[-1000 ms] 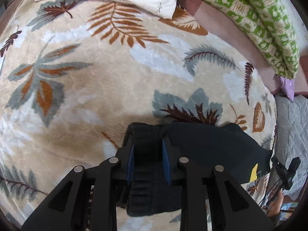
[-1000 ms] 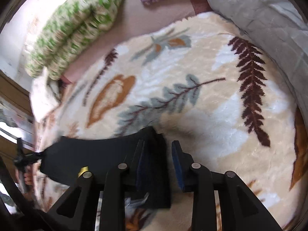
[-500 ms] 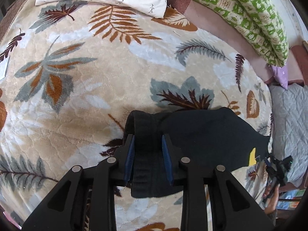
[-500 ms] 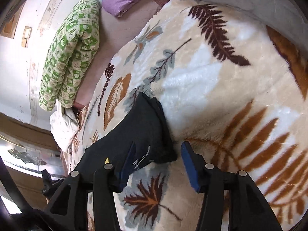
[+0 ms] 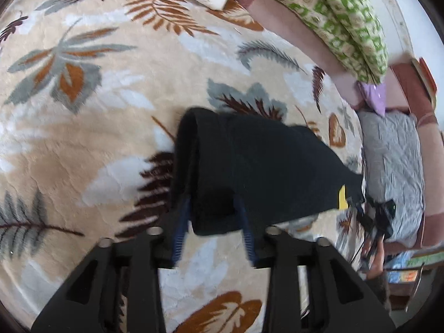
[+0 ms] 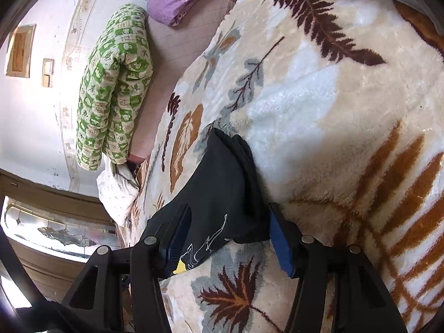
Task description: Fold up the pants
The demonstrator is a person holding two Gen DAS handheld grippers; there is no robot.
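Soft textiles all round, hard plastic tooling.
Black pants: matt knit cloth, ribbed waistband. Leaf-print blanket: plush, fuzzy pile, slight sheen. Left tool and right tool: matt black plastic arms, blue ridged pads, bright metal screws. Green quilt: printed padded cotton. Grey quilt: stitched, matt.

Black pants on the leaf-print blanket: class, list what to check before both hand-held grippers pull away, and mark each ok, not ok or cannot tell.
1. Black pants lie folded on the leaf-print blanket: ok.
2. Left hand-held gripper jaws, just opening, off the cloth: ok.
3. Right hand-held gripper jaws, just opening, released: ok, though cloth sits between them.
4. Fold edges aligned: cannot tell.
5. Yellow tag tucked in: not ok.
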